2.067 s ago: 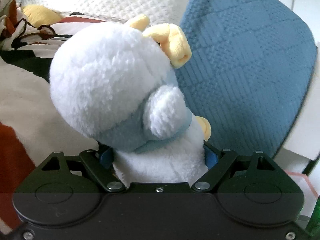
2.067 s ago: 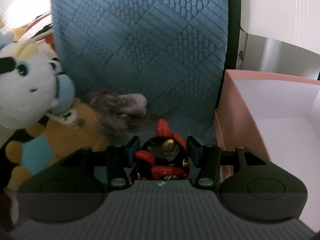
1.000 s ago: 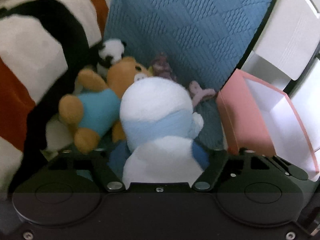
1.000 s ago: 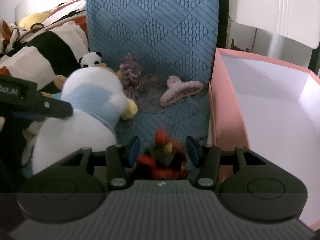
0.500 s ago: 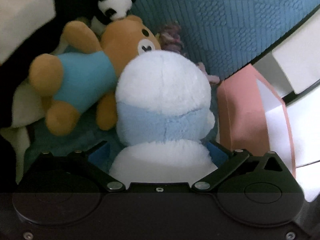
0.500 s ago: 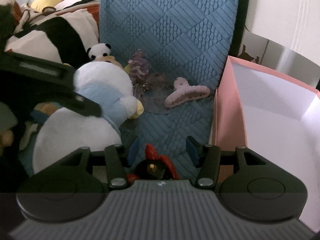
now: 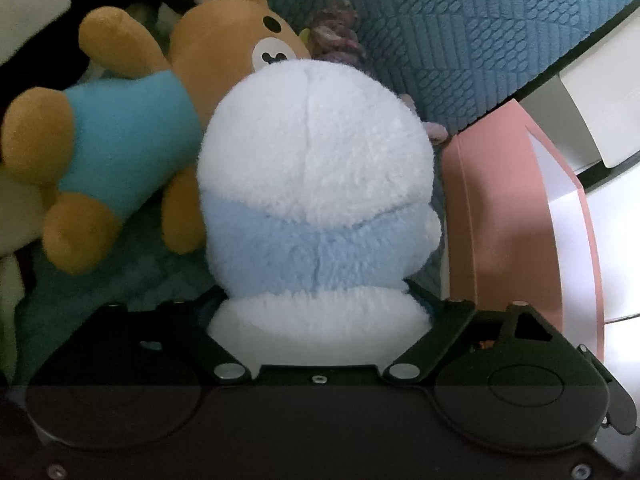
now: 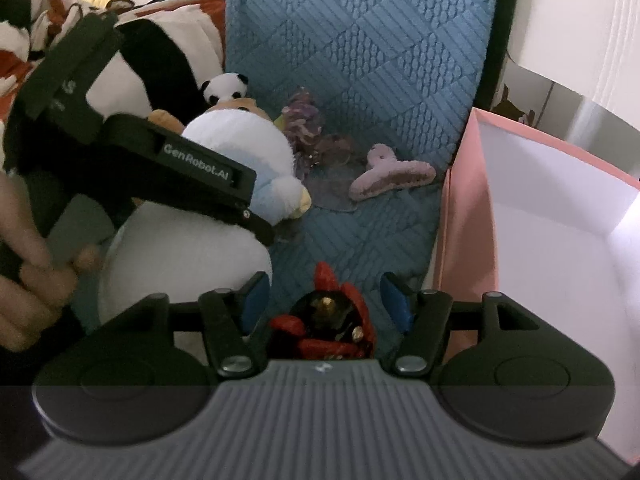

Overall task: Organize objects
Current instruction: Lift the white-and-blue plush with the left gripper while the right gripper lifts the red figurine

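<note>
My left gripper is shut on a white and light-blue plush toy, held by its body; the fingertips are hidden in the fur. It sits low on the blue quilted mat, next to a brown bear in a blue shirt. The same plush and the left gripper body show at the left of the right wrist view. My right gripper is open, its blue pads apart. A small red and black toy lies between them, touching neither.
A pink box with a white inside stands open at the right; it also shows in the left wrist view. A pink hair claw, a purple trinket and a small panda lie on the mat. Patterned bedding lies at the left.
My left gripper has carried the plush down toward the mat beside the bear. My right gripper has opened off the red and black toy and drawn back a little.
</note>
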Motion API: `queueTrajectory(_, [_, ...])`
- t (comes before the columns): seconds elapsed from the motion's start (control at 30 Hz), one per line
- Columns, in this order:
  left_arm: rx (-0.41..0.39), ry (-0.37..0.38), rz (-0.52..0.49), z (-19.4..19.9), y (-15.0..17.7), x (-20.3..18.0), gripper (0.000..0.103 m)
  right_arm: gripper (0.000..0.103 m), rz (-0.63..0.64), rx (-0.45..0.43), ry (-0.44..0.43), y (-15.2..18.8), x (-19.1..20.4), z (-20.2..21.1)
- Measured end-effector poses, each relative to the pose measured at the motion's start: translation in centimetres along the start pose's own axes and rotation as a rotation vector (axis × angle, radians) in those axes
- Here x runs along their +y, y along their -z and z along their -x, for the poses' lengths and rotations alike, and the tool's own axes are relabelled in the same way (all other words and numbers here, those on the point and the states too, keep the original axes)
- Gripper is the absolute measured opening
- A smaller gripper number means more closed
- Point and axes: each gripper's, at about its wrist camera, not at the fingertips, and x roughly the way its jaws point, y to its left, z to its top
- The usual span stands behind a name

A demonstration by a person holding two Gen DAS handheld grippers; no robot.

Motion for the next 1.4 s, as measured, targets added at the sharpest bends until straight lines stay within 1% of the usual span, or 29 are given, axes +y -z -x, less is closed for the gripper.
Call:
queueTrajectory(0.07, [-0.010, -0.029, -0.020, 1.0, 0.3, -0.5, 0.081, 0.064, 0.011, 0.004, 0.003, -0.1, 0.1, 0.0])
queueTrajectory(0.17, [-0.045, -0.102, -0.102, 2.7, 1.3, -1.7, 0.080, 0.064, 0.045, 0.018, -0.001, -0.3, 0.5, -0.2])
queueTrajectory(0.23, [-0.055, -0.128, -0.133, 3.7, 1.8, -2.2, 0.080, 0.064, 0.077, 0.038, -0.001, -0.3, 0.7, -0.6])
queueTrajectory(0.3, [-0.053, -0.143, -0.146, 4.2, 2.3, -2.5, 0.080, 0.064, 0.092, 0.059, 0.012, -0.3, 0.8, -1.1])
queueTrajectory(0.4, [-0.067, -0.181, -0.176, 4.8, 2.8, -2.7, 0.081, 0.064, 0.153, 0.094, 0.043, 0.1, 1.0, -2.1])
queueTrajectory(0.47, [-0.068, -0.183, -0.162, 5.2, 3.0, -2.4, 0.081, 0.064, 0.173, 0.114, 0.055, 0.4, 0.8, -2.7])
queueTrajectory(0.53, [-0.069, -0.183, -0.147, 5.5, 3.0, -2.0, 0.081, 0.061, 0.146, 0.115, 0.040, 0.6, 0.4, -2.9])
queueTrajectory(0.63, [-0.081, -0.212, -0.154, 5.2, 3.0, -2.0, 0.081, 0.057, 0.112, 0.099, 0.044, 0.6, 0.4, -2.9])
queueTrajectory(0.77, [-0.083, -0.216, -0.145, 5.4, 2.9, -1.8, 0.081, 0.058, 0.007, 0.075, 0.001, 0.3, 0.0, -3.0])
queueTrajectory(0.9, [-0.089, -0.223, -0.130, 5.4, 2.7, -1.5, 0.081, 0.059, -0.086, 0.042, 0.007, 0.7, -0.6, -3.9])
queueTrajectory(0.93, [-0.091, -0.223, -0.126, 5.4, 2.7, -1.5, 0.081, 0.059, -0.095, 0.036, 0.009, 0.8, -0.6, -4.3])
queueTrajectory(1.0, [-0.092, -0.228, -0.125, 5.4, 2.7, -1.5, 0.081, 0.060, -0.075, 0.039, 0.017, 1.1, -0.3, -5.0])
queueTrajectory(1.1, [-0.095, -0.225, -0.127, 5.5, 2.8, -1.7, 0.081, 0.060, -0.076, 0.040, 0.025, 1.0, 0.0, -4.9])
queueTrajectory(1.3, [-0.108, -0.218, -0.111, 6.8, 3.1, -2.1, 0.081, 0.059, -0.083, 0.027, 0.022, 0.1, -0.1, -3.2])
queueTrajectory(1.4, [-0.111, -0.213, -0.099, 7.8, 3.3, -2.2, 0.081, 0.059, -0.115, 0.031, 0.002, -0.5, -0.5, -1.8])
